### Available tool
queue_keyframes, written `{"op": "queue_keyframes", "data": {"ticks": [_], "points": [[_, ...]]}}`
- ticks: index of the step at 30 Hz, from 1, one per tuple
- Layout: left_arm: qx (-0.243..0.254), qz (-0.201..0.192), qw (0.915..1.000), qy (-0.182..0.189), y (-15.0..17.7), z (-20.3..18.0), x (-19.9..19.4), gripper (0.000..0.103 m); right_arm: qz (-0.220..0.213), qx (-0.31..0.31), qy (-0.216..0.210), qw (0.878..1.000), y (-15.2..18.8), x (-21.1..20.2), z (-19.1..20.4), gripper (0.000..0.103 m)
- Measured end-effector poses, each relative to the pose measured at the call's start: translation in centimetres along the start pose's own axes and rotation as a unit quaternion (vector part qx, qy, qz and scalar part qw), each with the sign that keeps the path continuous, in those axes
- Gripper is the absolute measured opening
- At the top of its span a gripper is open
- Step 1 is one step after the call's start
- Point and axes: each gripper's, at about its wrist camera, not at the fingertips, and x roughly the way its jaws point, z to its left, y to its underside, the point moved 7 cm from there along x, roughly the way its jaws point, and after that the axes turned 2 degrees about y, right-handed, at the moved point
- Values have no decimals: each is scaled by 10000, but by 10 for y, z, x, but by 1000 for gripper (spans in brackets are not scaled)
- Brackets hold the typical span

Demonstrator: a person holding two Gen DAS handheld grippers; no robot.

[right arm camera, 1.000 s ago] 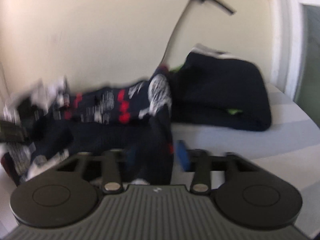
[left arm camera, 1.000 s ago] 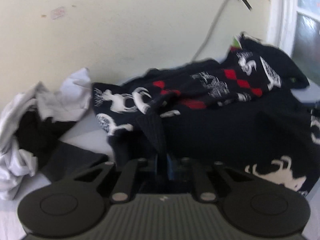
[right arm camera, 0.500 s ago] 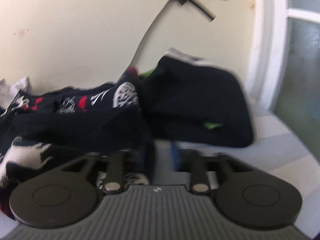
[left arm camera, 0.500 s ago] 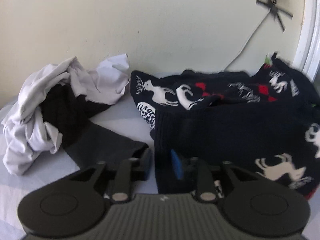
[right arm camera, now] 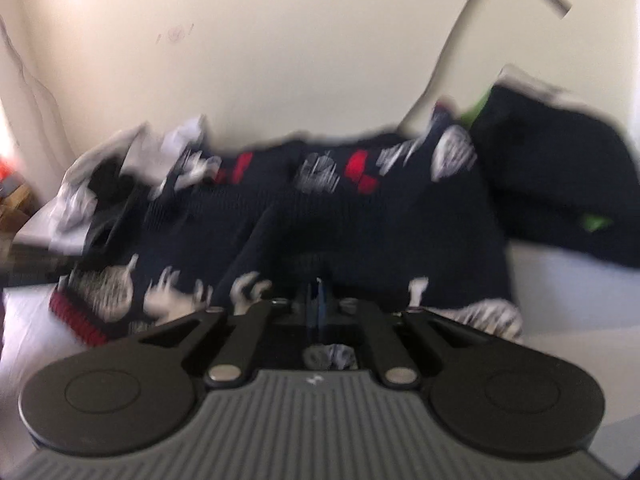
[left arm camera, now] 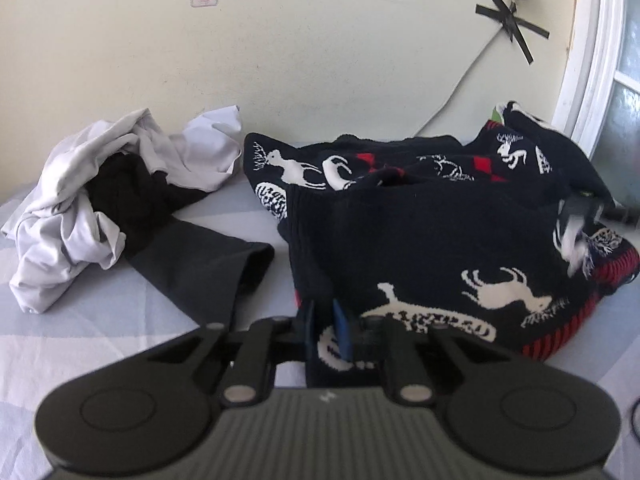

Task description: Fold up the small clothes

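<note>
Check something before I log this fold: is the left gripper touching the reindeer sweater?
Touching. The left wrist view shows the left gripper with its blue pads pinching the near edge of the reindeer sweater.

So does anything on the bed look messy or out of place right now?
Yes. The reindeer sweater lies bunched rather than flat, its patterned top edge rumpled. Left of it, a white garment sits crumpled in a heap over a black garment. Nothing looks torn or spilled.
</note>
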Motion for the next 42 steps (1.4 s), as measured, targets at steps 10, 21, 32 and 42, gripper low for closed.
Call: {"op": "queue_keyframes", "data": {"ticks": [10, 21, 32, 42], "points": [[-159, 24, 9999, -51, 4, 6, -3, 16, -559, -335, 577, 9962, -1, 6, -16, 7], [-308, 100, 9994, 129, 17, 2, -16, 10, -178, 444, 803, 9956, 45, -49, -51, 31], [103, 266, 9994, -210, 22, 2, -29, 23, -193, 432, 1350, 9897, 54, -51, -66, 23], [12, -353, 9993, 97, -58, 17, -43, 38, -778, 299, 388, 9958, -7, -72, -53, 45]]}}
